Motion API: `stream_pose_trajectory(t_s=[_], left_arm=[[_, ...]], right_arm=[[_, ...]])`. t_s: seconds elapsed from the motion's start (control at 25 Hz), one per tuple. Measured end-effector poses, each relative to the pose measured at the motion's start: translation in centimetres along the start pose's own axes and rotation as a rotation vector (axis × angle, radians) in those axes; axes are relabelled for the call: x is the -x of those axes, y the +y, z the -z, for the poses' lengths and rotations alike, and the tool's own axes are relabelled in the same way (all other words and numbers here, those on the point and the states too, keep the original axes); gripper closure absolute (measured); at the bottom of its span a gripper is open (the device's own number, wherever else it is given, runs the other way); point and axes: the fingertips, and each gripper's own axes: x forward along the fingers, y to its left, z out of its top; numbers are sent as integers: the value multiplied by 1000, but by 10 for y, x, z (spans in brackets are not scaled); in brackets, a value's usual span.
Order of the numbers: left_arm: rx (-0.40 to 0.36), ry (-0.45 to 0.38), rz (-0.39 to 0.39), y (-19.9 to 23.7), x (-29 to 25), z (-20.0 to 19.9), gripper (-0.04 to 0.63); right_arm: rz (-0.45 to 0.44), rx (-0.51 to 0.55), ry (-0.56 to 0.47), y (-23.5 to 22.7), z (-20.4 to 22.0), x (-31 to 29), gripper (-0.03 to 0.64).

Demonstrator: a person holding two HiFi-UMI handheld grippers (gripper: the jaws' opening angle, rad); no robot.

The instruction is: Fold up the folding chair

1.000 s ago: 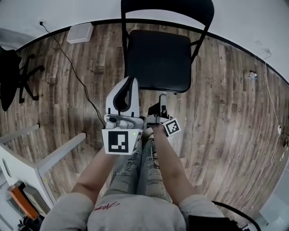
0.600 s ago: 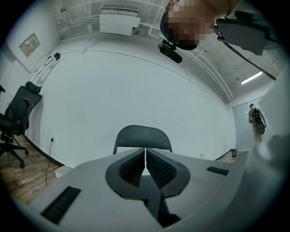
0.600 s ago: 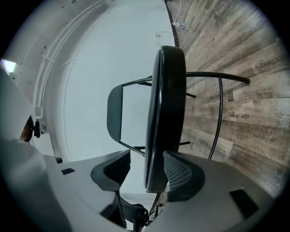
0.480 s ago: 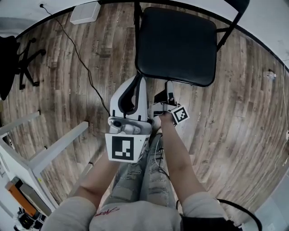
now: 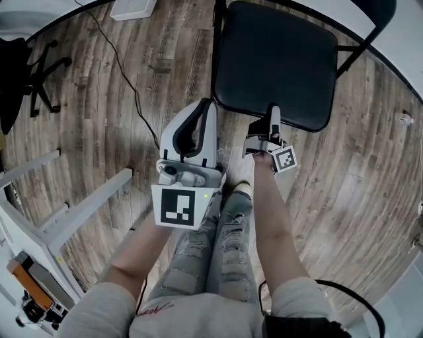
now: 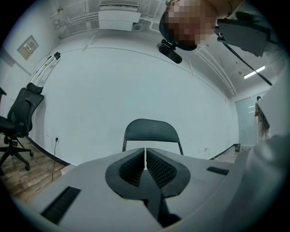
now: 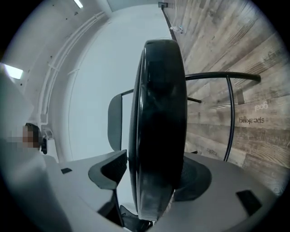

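The black folding chair stands unfolded; its seat [image 5: 274,63] fills the top right of the head view. My right gripper [image 5: 272,112] is at the seat's front edge, turned on its side. Its jaws are opening, with the seat edge [image 7: 158,122] between them, a gap showing at the left pad [image 7: 111,170]. My left gripper [image 5: 206,105] is white and shut on nothing, just left of the seat's front corner. Ahead of its closed jaws [image 6: 145,156], the left gripper view shows the chair's backrest [image 6: 152,130].
A black office chair [image 5: 20,72] stands at the far left and a white box [image 5: 132,8] by the wall. A cable [image 5: 125,72] runs over the wooden floor. A white table frame [image 5: 73,211] is at lower left. The person's jeans-clad legs [image 5: 218,244] are below the grippers.
Both grippers moved forward toward the chair. The right gripper went from short of the seat to straddling its front edge. The left stayed shut.
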Motion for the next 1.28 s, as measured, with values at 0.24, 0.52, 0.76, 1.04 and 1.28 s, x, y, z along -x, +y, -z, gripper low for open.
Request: stream_pose_trajectory(t_s=[0.24, 0.52, 0.76, 1.04, 1.28], left_arm=[[-31, -18, -63, 45, -94, -13, 571], [-121, 52, -105, 77, -246, 15, 391], [-172, 115, -102, 114, -331, 47, 318], [-76, 183, -158, 141, -373, 61, 577], [53, 200, -54, 131, -385, 35, 577]], right_arm=[[23, 24, -22, -4, 8, -2, 337], [84, -22, -1, -7, 15, -6, 368], [81, -24, 16, -4, 17, -8, 371], [115, -16, 36, -2, 16, -16, 377], [201, -40, -15, 38, -6, -40, 378]])
